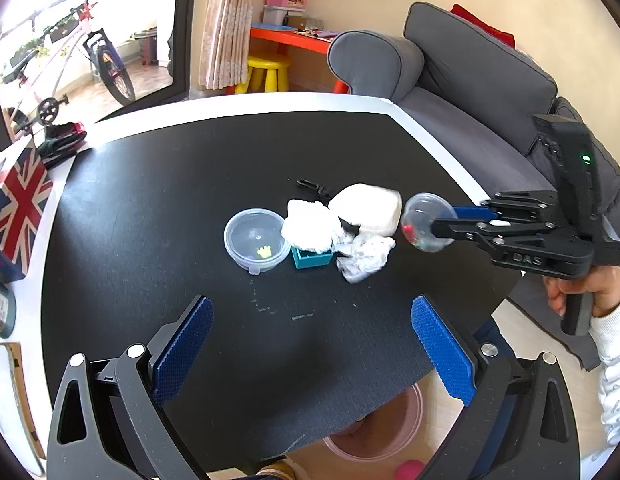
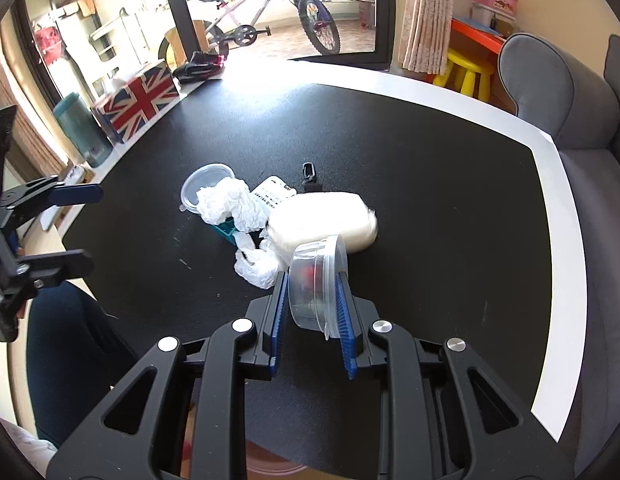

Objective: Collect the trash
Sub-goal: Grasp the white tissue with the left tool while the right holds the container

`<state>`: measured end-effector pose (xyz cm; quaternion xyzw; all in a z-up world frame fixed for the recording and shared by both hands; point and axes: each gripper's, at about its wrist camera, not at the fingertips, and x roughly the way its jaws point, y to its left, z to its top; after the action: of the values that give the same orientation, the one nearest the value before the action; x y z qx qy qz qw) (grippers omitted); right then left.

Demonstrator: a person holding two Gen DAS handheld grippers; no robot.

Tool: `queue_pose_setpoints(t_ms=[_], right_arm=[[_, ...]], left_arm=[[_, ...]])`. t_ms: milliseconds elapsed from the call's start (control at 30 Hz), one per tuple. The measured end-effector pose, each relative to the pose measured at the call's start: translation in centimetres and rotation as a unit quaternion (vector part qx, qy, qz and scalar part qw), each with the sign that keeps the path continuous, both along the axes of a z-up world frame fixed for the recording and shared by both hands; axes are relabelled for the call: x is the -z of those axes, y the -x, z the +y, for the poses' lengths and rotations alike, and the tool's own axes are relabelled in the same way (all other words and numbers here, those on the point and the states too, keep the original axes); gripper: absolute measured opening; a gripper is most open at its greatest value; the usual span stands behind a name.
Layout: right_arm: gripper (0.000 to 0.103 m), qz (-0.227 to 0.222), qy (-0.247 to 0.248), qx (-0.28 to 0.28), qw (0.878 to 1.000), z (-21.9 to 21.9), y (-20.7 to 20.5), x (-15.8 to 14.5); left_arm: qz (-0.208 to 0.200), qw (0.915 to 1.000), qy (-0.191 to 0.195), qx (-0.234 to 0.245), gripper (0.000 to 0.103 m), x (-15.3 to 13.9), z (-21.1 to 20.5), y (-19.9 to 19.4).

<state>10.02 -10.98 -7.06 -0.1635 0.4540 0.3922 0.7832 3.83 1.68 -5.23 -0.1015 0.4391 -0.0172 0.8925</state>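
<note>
My right gripper (image 2: 313,280) is shut on a small clear plastic tub (image 2: 316,280) with red bits inside, tilted on its side above the black table (image 2: 430,200). It also shows in the left wrist view (image 1: 426,222). My left gripper (image 1: 310,320) is open and empty over the table's near edge. Ahead lie crumpled white tissue (image 1: 310,226), a white plastic bag (image 1: 364,258), a white soft pack (image 1: 370,206), a teal box (image 1: 312,258) and another clear tub (image 1: 255,238).
A grey sofa (image 1: 470,92) stands to the right. A Union Jack box (image 1: 17,208) and a teal can (image 2: 79,130) sit at the table's left edge. A pink bin (image 1: 374,436) is on the floor below the near edge. A black clip (image 1: 310,186) lies behind the pile.
</note>
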Motion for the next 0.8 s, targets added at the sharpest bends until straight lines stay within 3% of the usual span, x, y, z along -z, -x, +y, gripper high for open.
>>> queue_pose_setpoints(t_ms=[467,800], right_arm=[[0.023,0.003,-0.012,0.008,1.000,-1.7,0.9,-1.1],[0.023,0.009,-0.016,0.018,1.000,-2.6,0.3,-0.7]], left_arm=[[0.015,0.9996,-0.020,0.012,0.096,0.1,0.2,-4.5],[0.040,0.9982,-0.039,0.022,0.093,1.9,-0.4,-8.1]])
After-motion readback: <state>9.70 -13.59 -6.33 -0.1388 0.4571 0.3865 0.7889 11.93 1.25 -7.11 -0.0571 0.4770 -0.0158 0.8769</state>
